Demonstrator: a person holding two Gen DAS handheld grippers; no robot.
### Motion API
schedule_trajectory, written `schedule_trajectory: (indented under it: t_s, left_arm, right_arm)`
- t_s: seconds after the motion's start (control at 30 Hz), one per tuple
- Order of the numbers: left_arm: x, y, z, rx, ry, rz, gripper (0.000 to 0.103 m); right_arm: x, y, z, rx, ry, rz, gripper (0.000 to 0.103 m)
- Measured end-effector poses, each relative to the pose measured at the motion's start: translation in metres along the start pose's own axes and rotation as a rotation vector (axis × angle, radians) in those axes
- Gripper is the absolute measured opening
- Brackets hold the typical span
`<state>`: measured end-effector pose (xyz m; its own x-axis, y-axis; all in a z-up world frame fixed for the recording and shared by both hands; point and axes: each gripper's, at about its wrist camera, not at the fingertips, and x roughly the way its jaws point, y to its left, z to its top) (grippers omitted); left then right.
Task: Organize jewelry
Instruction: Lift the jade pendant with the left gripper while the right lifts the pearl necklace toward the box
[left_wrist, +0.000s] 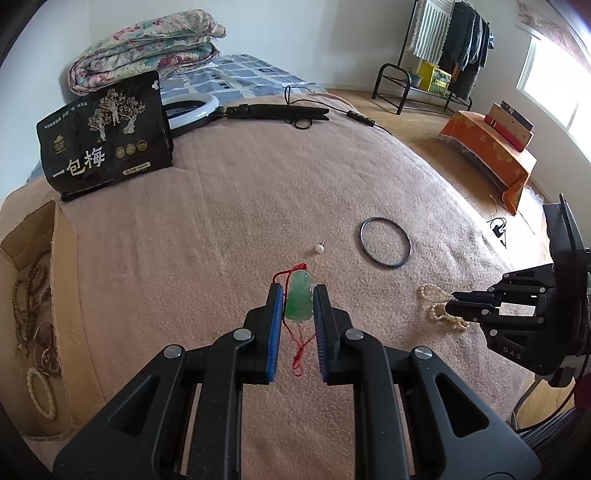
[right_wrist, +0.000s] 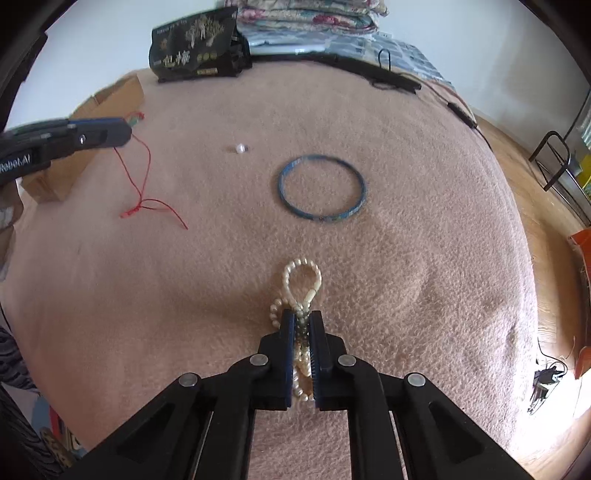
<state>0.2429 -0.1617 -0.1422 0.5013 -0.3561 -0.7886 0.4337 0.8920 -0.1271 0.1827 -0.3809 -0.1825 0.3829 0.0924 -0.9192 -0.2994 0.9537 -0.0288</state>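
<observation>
- Your left gripper (left_wrist: 298, 295) has its jaws clamped on one green jade pendant (left_wrist: 299, 300), carved and translucent, held between the blue pads above the pink blanket (left_wrist: 221, 221).
- One red cord (right_wrist: 142, 184) runs from the pendant; in the right wrist view it hangs down from the left gripper and its knotted end lies on the blanket.
- Your right gripper (right_wrist: 302, 319) has its jaws closed tight on one cream pearl strand (right_wrist: 301, 277), which is bunched in loops; one loop sticks out past the fingertips and lies on the blanket.
- Beyond the pendant lies one small white pearl bead (left_wrist: 319, 249) with a short pin, alone on the blanket.
- Just to the right of the bead, and apart from it, lies one thin bangle (right_wrist: 321, 188), flat on the blanket; it reads dark in the left view and blue in the right view.
- At the left edge of the bed sits one open cardboard box (left_wrist: 33, 277). Inside you can see brown bead strands and one pale bead bracelet (left_wrist: 40, 393); their exact number I cannot tell.
- Farther back stands one black snack bag (left_wrist: 107, 136) with white characters, upright on the blanket.
- Behind it lies one ring light (left_wrist: 192, 110) on a black stand, with its cable trailing right.
- At the far end sits one folded floral quilt (left_wrist: 147, 48).
</observation>
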Motion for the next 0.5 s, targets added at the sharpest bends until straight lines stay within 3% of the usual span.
schedule_trajectory:
  t_s: [0.3, 0.5]
  left_arm:
    - [-0.049, 0.023, 0.011, -0.073, -0.100, -0.020, 0.015]
    - [-0.081, 0.046, 0.013, -0.110, -0.157, -0.005, 0.015]
  right_arm:
    - [-0.067, 0.003, 0.027, 0.085, -0.199, 0.073, 0.005]
    - [-0.097, 0.023, 0.042, 0.083, -0.285, 0.119, 0.005]
